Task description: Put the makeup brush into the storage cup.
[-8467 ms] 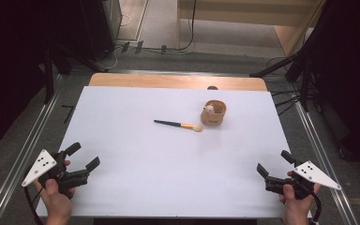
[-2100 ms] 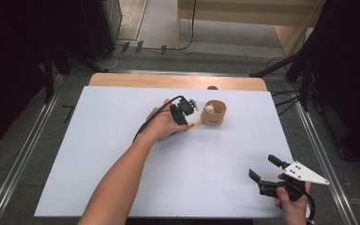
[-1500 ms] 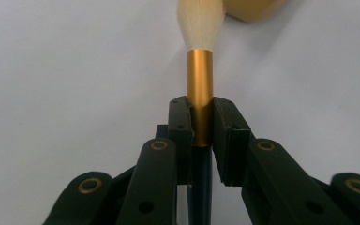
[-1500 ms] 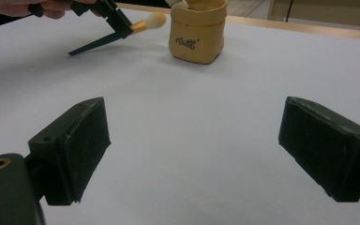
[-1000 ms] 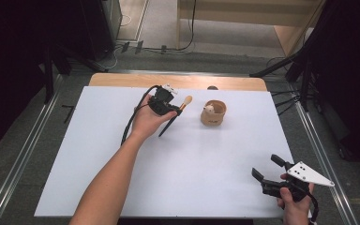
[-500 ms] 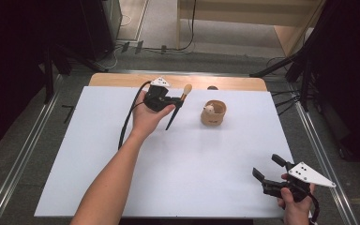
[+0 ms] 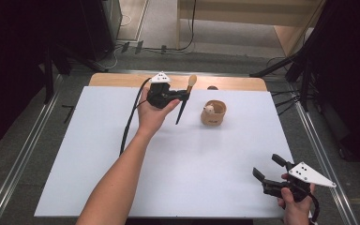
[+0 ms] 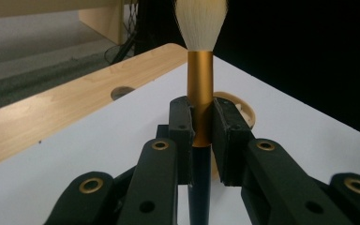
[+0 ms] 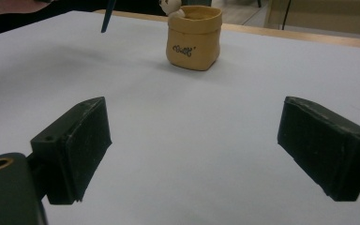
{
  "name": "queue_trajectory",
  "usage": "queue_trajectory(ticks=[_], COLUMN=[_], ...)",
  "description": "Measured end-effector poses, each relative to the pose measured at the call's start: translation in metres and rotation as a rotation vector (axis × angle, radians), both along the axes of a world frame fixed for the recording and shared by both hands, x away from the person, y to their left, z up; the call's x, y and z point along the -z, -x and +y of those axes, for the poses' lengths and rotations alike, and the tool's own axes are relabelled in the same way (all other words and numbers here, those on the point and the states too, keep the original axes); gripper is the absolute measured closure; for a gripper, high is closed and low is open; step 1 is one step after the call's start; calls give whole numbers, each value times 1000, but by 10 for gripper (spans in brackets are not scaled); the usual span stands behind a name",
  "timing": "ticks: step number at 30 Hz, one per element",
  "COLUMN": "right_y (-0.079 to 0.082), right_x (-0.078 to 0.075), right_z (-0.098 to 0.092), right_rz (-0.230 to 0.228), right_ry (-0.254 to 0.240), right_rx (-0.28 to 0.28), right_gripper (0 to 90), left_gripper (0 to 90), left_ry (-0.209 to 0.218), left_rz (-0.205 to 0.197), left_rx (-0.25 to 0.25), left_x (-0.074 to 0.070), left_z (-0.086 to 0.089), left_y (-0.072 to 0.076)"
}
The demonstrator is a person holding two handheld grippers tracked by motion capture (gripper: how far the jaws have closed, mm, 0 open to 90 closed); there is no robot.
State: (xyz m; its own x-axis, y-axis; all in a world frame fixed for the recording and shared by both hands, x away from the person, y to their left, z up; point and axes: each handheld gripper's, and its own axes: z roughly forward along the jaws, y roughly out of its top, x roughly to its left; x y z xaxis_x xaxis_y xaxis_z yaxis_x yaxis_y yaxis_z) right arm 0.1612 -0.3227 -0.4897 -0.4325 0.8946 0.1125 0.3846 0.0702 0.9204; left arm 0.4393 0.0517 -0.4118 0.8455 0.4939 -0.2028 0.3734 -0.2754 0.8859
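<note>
Left claw (image 7: pixel 183 96) is clenched on a brush (image 7: pixel 185 100), raised above the far part of the white surface (image 7: pixel 122 154). In the left gripper view the pads press on both sides of the gold ferrule (image 8: pixel 200 93), with the dark handle (image 8: pixel 199 187) running down between the jaws and out of frame at the bottom. The pale bristles (image 8: pixel 200 23) point up and are cut off by the top edge of that view. In the high view the brush stands tilted, bristle end toward the wooden strip (image 7: pixel 112 79) at the far edge, handle tip hanging clear of the surface.

A tan pot (image 7: pixel 213 113) stands on the surface just to the right of the brush, apart from it. A small pale figure (image 7: pixel 209 109) sits at its rim; its form is too small to make out from above, and in the right gripper view it is cut off at the top. In the left gripper view the pot (image 8: pixel 243 110) is largely hidden behind the jaws. The writing on the pot's side (image 9: pixel 183 48) cannot be read.

Right claw (image 7: pixel 268 168) is released, jaws wide apart with nothing between them, held low at the near right corner of the surface, well apart from the pot. The hand (image 7: pixel 294 206) holding it is partly cut off by the bottom edge.
</note>
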Motion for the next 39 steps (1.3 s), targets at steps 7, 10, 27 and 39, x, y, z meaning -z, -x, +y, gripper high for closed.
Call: queue_trajectory(ticks=[7, 10, 27, 39], right_y=[0, 0, 0, 2], right_x=[0, 0, 0, -1], right_z=[1, 1, -1, -3], right_rz=[0, 0, 4, -6], right_ry=[1, 0, -7, -16], right_rx=[-3, -3, -2, -2], right_gripper=[107, 107, 107, 106], left_gripper=[800, 800, 799, 799], left_ry=[69, 75, 165, 259], left_rz=[-19, -33, -109, -110], left_rx=[-3, -4, -14, -25], left_x=[-9, -12, -34, -31], left_z=[-12, -17, -44, -56], left_y=[0, -1, -4, -14])
